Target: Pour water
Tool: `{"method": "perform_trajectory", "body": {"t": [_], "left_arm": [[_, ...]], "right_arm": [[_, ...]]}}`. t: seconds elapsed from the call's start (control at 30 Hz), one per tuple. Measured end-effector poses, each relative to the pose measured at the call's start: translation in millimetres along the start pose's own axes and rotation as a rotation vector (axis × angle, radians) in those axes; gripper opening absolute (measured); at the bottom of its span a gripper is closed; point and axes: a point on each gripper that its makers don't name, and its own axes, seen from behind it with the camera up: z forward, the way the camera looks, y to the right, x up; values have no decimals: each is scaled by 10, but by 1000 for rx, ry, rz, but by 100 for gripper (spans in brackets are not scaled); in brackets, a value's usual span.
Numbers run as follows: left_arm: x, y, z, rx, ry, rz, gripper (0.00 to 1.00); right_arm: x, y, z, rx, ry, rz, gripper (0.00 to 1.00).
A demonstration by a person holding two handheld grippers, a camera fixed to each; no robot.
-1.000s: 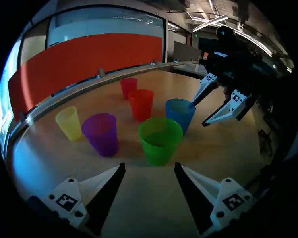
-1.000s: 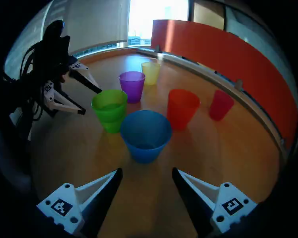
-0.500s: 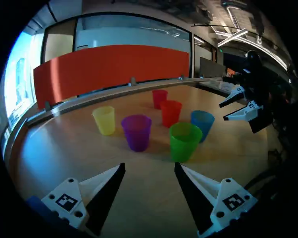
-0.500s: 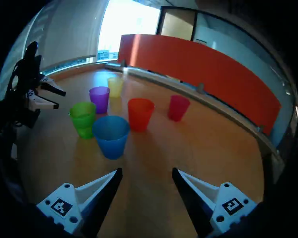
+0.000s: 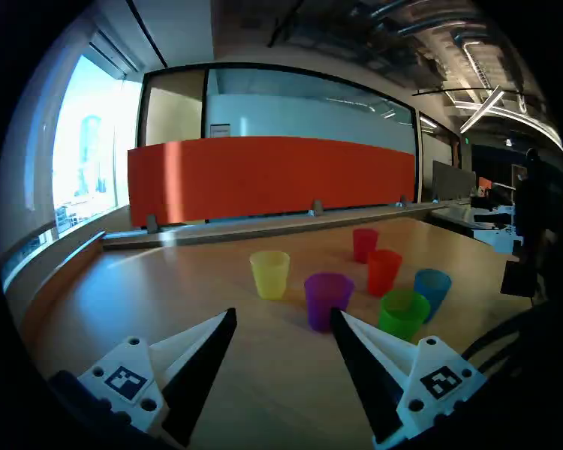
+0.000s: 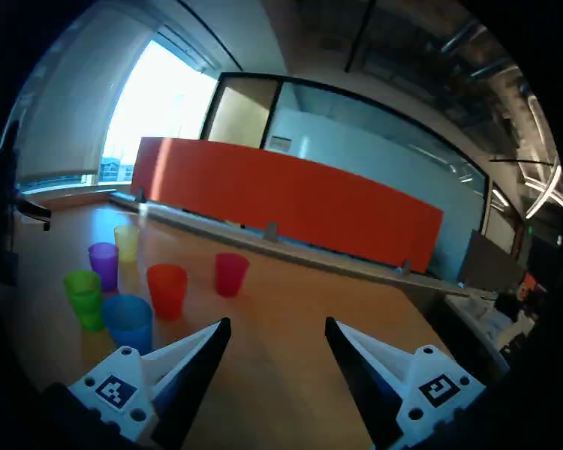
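Observation:
Six plastic cups stand upright in a cluster on the wooden table (image 5: pixel 169 300). In the left gripper view I see yellow (image 5: pixel 270 274), purple (image 5: pixel 328 300), green (image 5: pixel 401 313), orange-red (image 5: pixel 383 271), blue (image 5: pixel 432 289) and crimson (image 5: pixel 365 244) cups. My left gripper (image 5: pixel 281 315) is open and empty, well short of them. In the right gripper view the same cups sit low at the left: yellow (image 6: pixel 127 243), purple (image 6: pixel 103 265), green (image 6: pixel 84 298), blue (image 6: pixel 128 322), orange-red (image 6: pixel 167 290), crimson (image 6: pixel 230 273). My right gripper (image 6: pixel 278 322) is open, holding nothing.
An orange partition (image 5: pixel 274 176) with a metal rail (image 5: pixel 281 229) runs along the table's far edge. Bright windows (image 6: pixel 158 127) stand at one end. A dark figure (image 5: pixel 533 202) is at the table's right side, with desks behind.
Both grippers have drawn back from the cups and tilted upward, so the cups look smaller and farther. Both stay open and empty.

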Motion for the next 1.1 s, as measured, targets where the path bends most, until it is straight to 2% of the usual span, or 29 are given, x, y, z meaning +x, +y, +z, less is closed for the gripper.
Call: {"method": "perform_trajectory", "body": {"t": [0.17,0.27,0.37,0.47,0.57,0.67,0.87,1.1], "left_arm": [[172,-122,-45,70,77,-20,92],[245,-112,-63,78,120,-64,92],[300,-123,-89,84,152,-106,92],[363,-173,-121,107,183,-120,92],[409,-205,-146,129,206,-115,92],[449,-191,-155,137,221,-100,92],[530,-171,-132,159,250,-88,92],[543,-141,-82,189,282,-95,92]], "right_arm": [[237,82,-17,-80,106,48,97],[271,75,-15,-95,141,101,97],[259,118,-14,-120,153,165,97],[252,167,-31,-136,161,226,97],[247,192,-42,-144,167,279,97],[254,188,-24,-143,168,306,97],[268,110,65,-137,146,310,96],[274,20,105,-152,128,270,96]]}}
